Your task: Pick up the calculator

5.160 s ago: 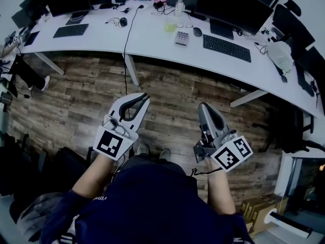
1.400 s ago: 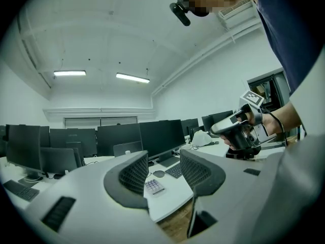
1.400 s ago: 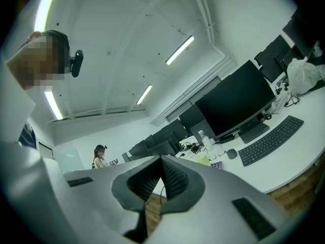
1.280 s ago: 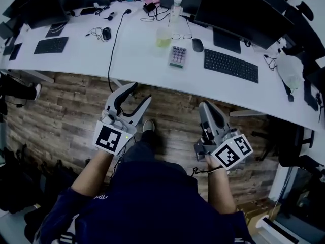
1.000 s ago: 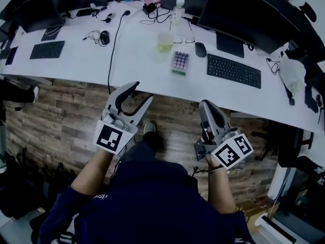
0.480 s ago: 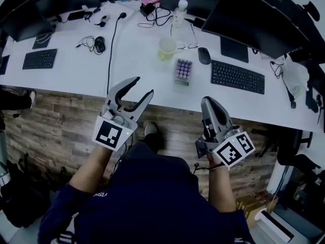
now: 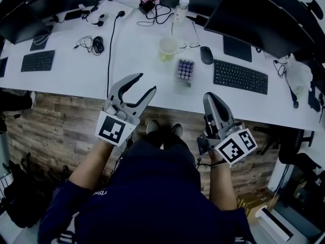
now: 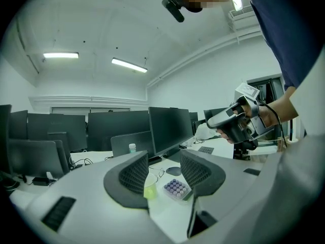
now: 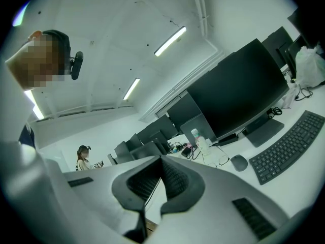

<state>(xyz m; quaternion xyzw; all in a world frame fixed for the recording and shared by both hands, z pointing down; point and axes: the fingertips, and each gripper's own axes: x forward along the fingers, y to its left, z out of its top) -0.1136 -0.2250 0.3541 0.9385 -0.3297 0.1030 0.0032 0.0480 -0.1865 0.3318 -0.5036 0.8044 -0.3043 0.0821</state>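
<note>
Long white office desk, wood-plank floor [image 7: 56,126] beneath

The calculator [image 7: 185,70] lies flat on the desk [image 7: 137,39] just right of the cup [image 7: 168,49]; the keyboard [image 7: 240,77] is farther right and the bottle [image 7: 181,9] behind. Nearer than the cup, the left gripper [image 7: 146,84] gapes empty and the right gripper [image 7: 209,98] is clenched on nothing.

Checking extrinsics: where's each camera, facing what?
Head view: on head, steeply down at desk; shows arms, left gripper, right gripper.
Left gripper view: on left gripper, through open jaws toward calculator; shows right gripper.
Right gripper view: on right gripper, past shut jaws toward monitor; shows person's head.
Head and left gripper views share the calculator.
</note>
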